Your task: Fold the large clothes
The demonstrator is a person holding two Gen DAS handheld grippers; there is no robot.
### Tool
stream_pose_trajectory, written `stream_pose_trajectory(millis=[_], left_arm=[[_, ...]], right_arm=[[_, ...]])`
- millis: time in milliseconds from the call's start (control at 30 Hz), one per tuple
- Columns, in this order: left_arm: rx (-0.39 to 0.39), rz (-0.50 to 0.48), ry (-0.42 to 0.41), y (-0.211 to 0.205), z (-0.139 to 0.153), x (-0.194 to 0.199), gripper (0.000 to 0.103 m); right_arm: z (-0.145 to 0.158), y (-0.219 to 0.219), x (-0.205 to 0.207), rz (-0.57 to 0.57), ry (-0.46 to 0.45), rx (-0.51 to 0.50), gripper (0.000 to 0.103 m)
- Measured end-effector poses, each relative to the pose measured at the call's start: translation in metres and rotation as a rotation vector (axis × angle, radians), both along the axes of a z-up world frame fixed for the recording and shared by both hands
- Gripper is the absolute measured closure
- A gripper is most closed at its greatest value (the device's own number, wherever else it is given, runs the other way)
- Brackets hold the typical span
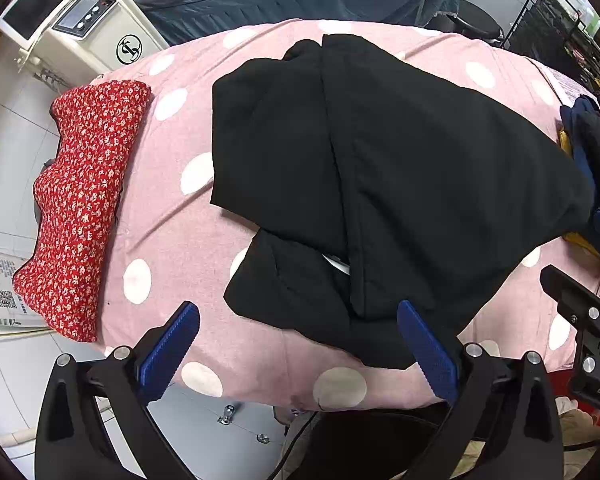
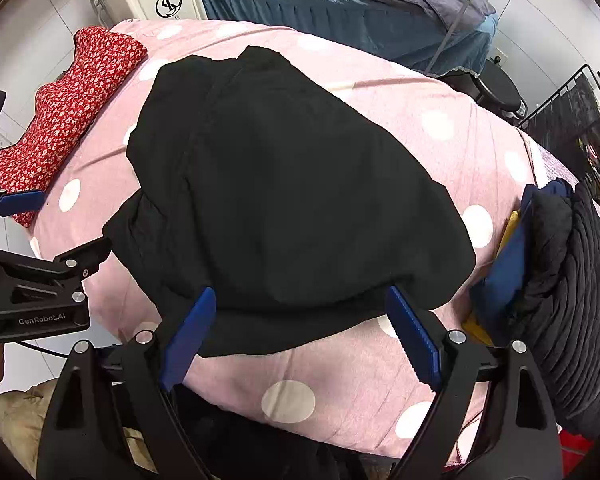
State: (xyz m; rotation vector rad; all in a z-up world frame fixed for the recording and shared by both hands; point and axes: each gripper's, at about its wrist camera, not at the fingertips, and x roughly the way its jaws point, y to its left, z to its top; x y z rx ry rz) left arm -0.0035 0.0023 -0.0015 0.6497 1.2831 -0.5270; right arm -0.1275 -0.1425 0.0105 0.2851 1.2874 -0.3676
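Two grippers hang over the near edge of the pink polka-dot bed cover (image 1: 172, 240): the left gripper (image 1: 298, 346) and right gripper (image 2: 300, 336) both gape wide, holding nothing. Between them, mid-bed, lies the black garment (image 1: 400, 152), partly folded, its near hem close to the edge. Bare cover lies left of it, up to the red floral folded cloth (image 1: 84, 200); dark piled clothes (image 2: 572, 280) crowd the right.

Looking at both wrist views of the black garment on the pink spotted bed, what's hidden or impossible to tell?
- Black garment: its type, in both views; folds hide its shape.
- White patch: left view, mostly under a fold.
- Dark pile: right view, cut by the edge.
- Paper: left view, print too small.
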Motion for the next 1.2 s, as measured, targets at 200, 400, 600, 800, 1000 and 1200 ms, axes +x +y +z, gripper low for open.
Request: stream_pose_trajectory(millis=[200, 400, 600, 800, 1000, 1200], left_arm=[[0.001, -0.001, 0.000, -0.0005, 0.0000, 0.0004, 0.006], [0.000, -0.001, 0.002, -0.0007, 0.0000, 0.0009, 0.006], [0.000, -0.001, 0.004, -0.0010, 0.0001, 0.0018, 0.006], [-0.002, 0.000, 0.006, -0.0037, 0.0015, -0.0013, 0.006], [-0.004, -0.001, 0.007, -0.0046, 0.0014, -0.0019, 0.006], [-0.004, 0.000, 0.007, -0.0042, 0.0014, -0.0016, 0.006]], right_arm=[[-0.0042, 0.0020, -0.0012, 0.005, 0.002, 0.000, 0.017], [-0.0041, 0.0021, -0.0013, 0.005, 0.003, 0.001, 0.017], [-0.0040, 0.0023, -0.0011, 0.005, 0.004, 0.001, 0.017], [-0.0043, 0.0024, -0.0012, 0.006, 0.004, 0.001, 0.017], [-0.0047, 0.0026, -0.0013, 0.005, 0.005, 0.003, 0.017], [-0.0049, 0.0024, -0.0009, 0.006, 0.006, 0.002, 0.017]])
